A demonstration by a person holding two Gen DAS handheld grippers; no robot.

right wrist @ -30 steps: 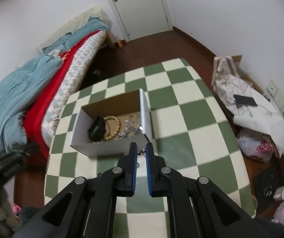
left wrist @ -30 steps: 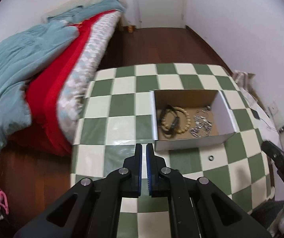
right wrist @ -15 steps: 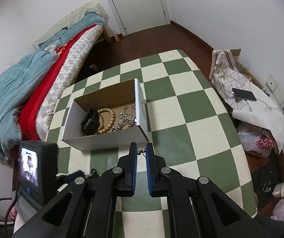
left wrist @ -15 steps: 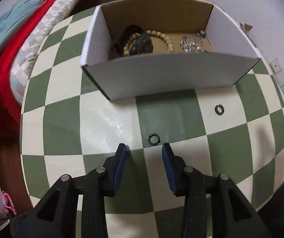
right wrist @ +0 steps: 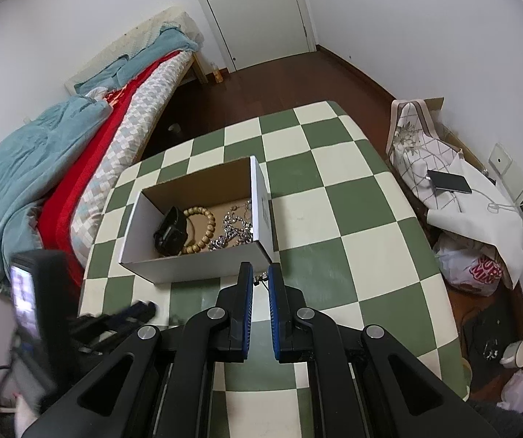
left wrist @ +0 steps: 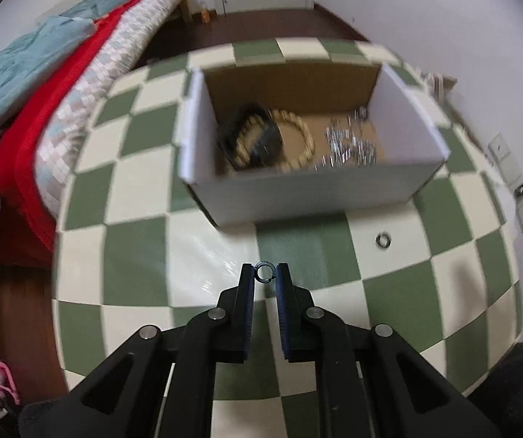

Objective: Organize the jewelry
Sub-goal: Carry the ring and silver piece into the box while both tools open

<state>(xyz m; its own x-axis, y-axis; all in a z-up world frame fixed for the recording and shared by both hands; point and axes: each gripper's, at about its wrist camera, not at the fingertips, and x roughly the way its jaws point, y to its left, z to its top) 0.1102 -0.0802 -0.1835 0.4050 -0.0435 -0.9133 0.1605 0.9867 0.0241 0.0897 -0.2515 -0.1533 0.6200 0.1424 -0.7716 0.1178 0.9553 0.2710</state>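
My left gripper [left wrist: 265,273] is shut on a small dark ring [left wrist: 265,272], held just above the checkered table in front of the white cardboard box [left wrist: 309,197]. Inside the box lie a black watch [left wrist: 250,138], a wooden bead bracelet [left wrist: 298,138] and silver chains [left wrist: 349,144]. A second ring [left wrist: 383,239] lies on the table to the right of the box's front. My right gripper [right wrist: 260,278] hovers at the box's [right wrist: 188,270] near right corner, shut on a small silver piece of jewelry [right wrist: 260,278].
The green-and-cream table [right wrist: 352,219] has open surface right of the box. A bed [right wrist: 79,168] with red and blue covers runs along its left side. Bags, a phone and cables [right wrist: 451,182] lie on the floor to the right.
My left gripper dropped to the table, opened around the dark ring, then shut on it and rose a little. The right gripper kept its silver piece and barely moved.
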